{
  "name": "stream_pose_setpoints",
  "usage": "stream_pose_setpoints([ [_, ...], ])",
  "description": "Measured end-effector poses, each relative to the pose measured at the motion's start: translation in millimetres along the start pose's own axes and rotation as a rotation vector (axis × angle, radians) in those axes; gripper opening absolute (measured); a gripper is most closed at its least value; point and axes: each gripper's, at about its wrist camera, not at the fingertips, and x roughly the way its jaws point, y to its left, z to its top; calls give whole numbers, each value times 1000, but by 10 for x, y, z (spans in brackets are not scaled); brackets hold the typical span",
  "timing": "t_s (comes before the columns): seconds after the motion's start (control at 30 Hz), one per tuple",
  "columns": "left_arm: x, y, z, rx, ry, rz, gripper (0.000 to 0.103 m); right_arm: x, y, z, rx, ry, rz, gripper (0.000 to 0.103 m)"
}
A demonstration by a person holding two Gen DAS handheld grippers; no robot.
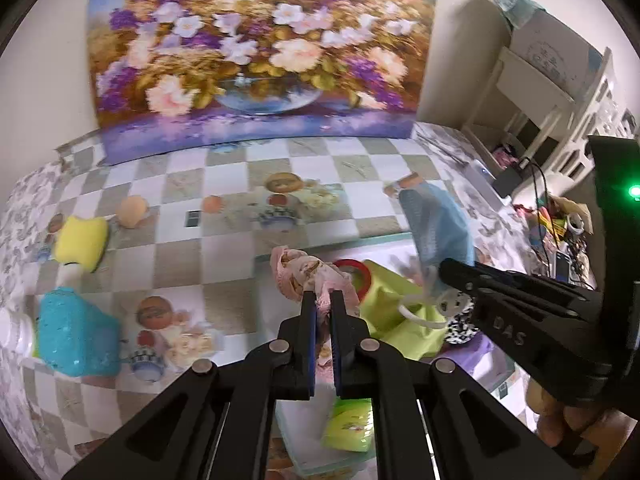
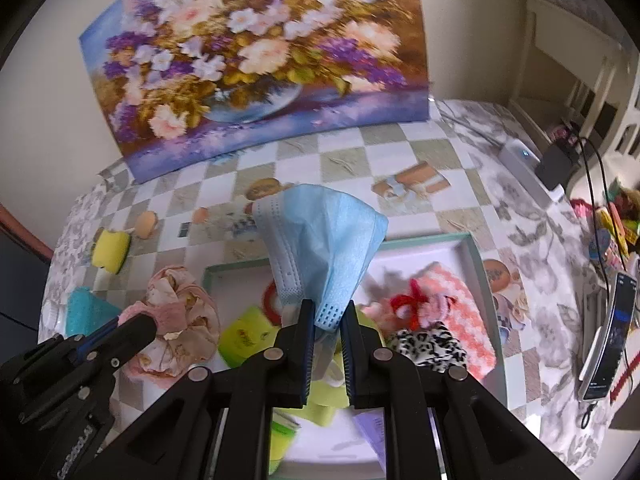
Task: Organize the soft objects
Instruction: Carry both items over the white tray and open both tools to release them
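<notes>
I am working over a table (image 1: 224,168) covered in a glossy checked cloth of white and beige squares printed with dolls and flowers. A large painting (image 1: 256,52) of purple, pink and white blooms in a blue bowl is leaning against the plain wall behind it. White shelving (image 1: 532,92) is standing to the right, with cables and clutter below.

A shallow white tray (image 2: 476,256) with a pale green rim is sitting on the cloth in front of me. My left claw (image 1: 323,300) is pinching one pink frilly scrunchie (image 1: 304,276), crumpled and soft, narrow around its fabric, lifted just above the tray's near left corner. My right claw (image 2: 327,312) is gripping one pale blue pleated mask (image 2: 320,240) by its lower edge, so the mask is standing upright over the tray.

Inside the tray I am counting one lime cloth (image 2: 248,336), one red ring (image 2: 270,300), one leopard-print scrunchie (image 2: 424,344), one coral-and-white knitted piece (image 2: 460,300) and one red bow (image 2: 412,300).

On the cloth to the left, two sponges are lying well apart from the tray: one yellow sponge (image 1: 80,240) with rounded corners, one turquoise sponge (image 1: 76,332) with a coarse, pitted surface. Two small orange balls (image 1: 131,210) are resting beyond them. A phone (image 2: 608,332) is propped at the far right.
</notes>
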Motion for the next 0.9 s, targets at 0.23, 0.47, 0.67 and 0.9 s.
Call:
stream_pose_setpoints([
  [0.23,339,-151,2,18,45,-38,6,289,-233,-37,54,60,-8,14],
  [0.47,796,-142,-44,23,111,-15,6,641,-305,-87,60,124,-30,14],
  [0.67,949,-46,-94,-9,154,-1,6,708,-364,-102,83,148,-28,15],
  [0.9,798,18,-35,-50,151,-17,43,603,-313,-77,68,140,-44,29],
])
